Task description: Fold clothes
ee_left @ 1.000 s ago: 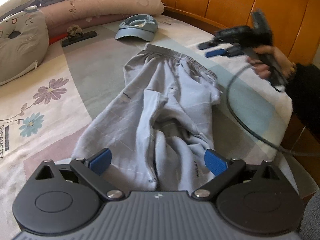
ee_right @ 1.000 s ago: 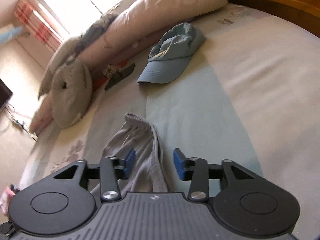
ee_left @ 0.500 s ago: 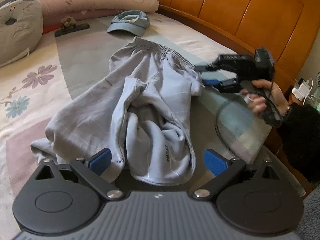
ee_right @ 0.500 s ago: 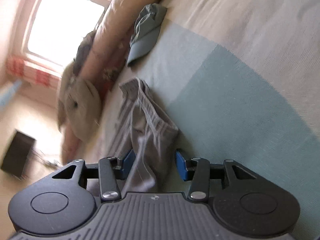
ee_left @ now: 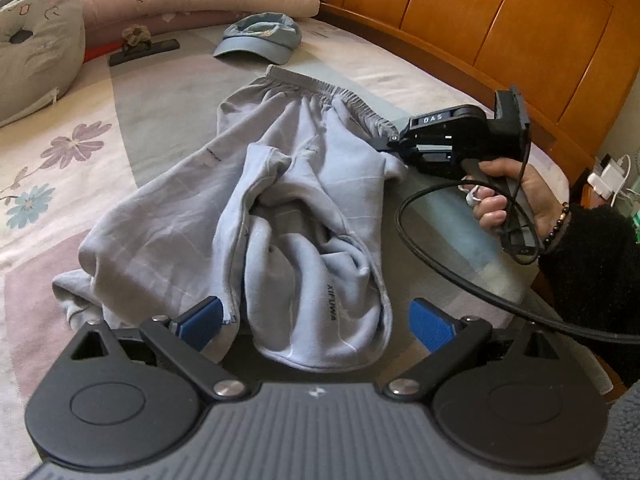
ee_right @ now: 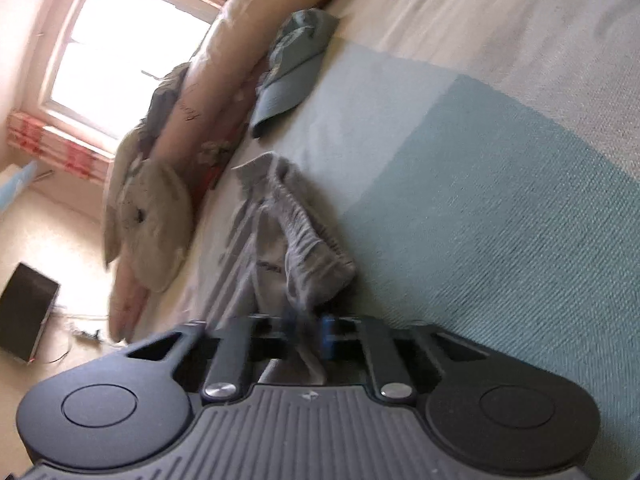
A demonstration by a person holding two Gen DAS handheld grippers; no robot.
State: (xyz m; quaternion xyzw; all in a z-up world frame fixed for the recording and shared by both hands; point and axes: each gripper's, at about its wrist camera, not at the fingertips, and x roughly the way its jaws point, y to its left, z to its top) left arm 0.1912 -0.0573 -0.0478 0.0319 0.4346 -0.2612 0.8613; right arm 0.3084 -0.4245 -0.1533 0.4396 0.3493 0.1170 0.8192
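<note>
Grey sweatpants [ee_left: 288, 200] lie rumpled on the bed [ee_left: 160, 100], legs bunched toward the left hand-held gripper [ee_left: 316, 320], whose jaws stand wide apart with a cuff lying between them, ungripped. The right hand-held gripper [ee_right: 310, 332] has its jaws closed on a pinch of the elastic waistband [ee_right: 304, 236] at the corner nearer the wooden headboard [ee_left: 500, 32]. Risk: the pinch looks narrow and may hold one layer only, so a pull could slip it or drag the garment askew. With the legs unflattened, any fold would likely trap creases. The trailing cable [ee_left: 440, 256] could snag cloth. A blue cap [ee_left: 260, 38] lies well apart.
</note>
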